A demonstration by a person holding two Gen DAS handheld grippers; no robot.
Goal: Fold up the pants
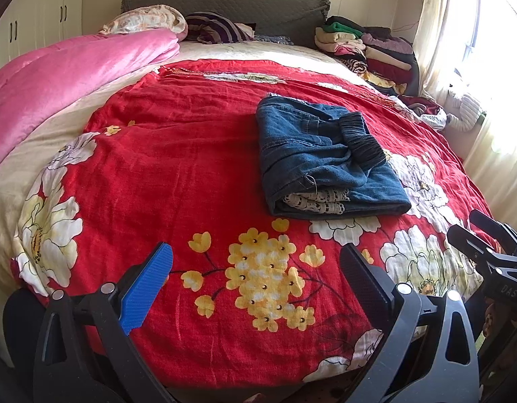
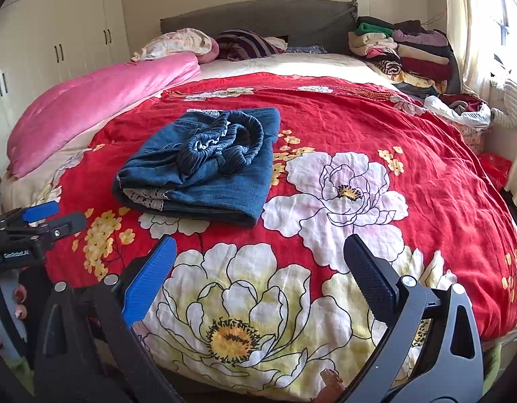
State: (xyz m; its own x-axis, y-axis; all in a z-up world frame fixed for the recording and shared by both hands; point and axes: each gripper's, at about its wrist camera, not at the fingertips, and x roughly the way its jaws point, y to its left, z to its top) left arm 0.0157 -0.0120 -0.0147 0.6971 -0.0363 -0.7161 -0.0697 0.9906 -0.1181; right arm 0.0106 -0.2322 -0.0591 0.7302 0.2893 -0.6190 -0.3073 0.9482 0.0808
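Pants (image 1: pixel 325 164) lie folded on the red bedspread (image 1: pixel 191 174), clear of my tools. Left gripper (image 1: pixel 255 282) and right gripper (image 2: pixel 258 275) both stand wide apart, holding nothing, near the bed's foot. Clothes pile (image 1: pixel 369 50) sits beyond, by the headboard (image 1: pixel 225 6).

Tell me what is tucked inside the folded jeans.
A strip of white lace trim shows between the layers at the near edge of the folded jeans. How far it reaches in, and anything deeper, is covered by denim.
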